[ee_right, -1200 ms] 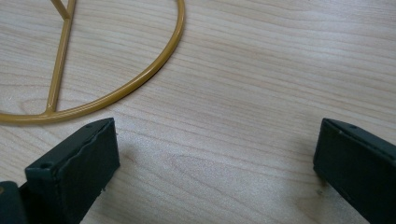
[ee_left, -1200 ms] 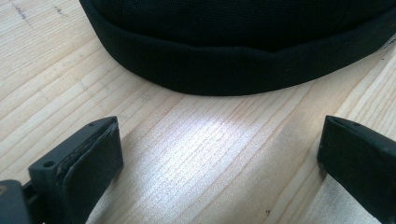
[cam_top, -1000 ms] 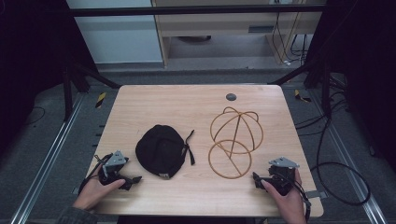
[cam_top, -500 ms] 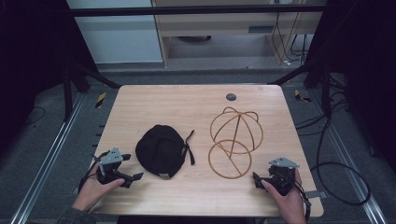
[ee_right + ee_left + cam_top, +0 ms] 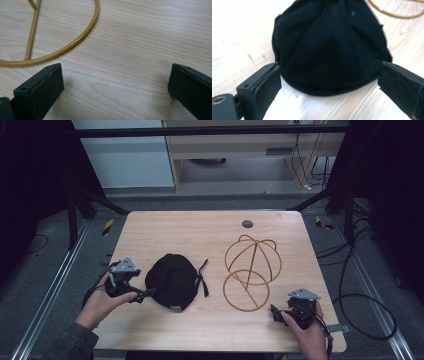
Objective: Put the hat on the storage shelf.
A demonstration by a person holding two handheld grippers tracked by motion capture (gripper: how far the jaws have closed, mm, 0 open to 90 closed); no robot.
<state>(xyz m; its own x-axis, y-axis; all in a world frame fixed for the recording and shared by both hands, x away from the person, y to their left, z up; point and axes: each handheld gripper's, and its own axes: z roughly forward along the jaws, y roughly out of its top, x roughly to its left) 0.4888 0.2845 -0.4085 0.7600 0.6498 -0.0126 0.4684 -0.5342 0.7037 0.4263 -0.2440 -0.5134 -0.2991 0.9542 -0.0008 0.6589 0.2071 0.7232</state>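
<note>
**Left gripper lined up on the cap**

The black cap (image 5: 172, 281) lies flat on the table (image 5: 200, 227), left of the gold wire hat stand (image 5: 250, 270). The left gripper (image 5: 145, 293), jaws spread, sits just beside the cap's near-left edge, straddling it. The right gripper (image 5: 274, 312), also spread, rests near the stand's base ring. The cap's strap points toward the stand.
</note>
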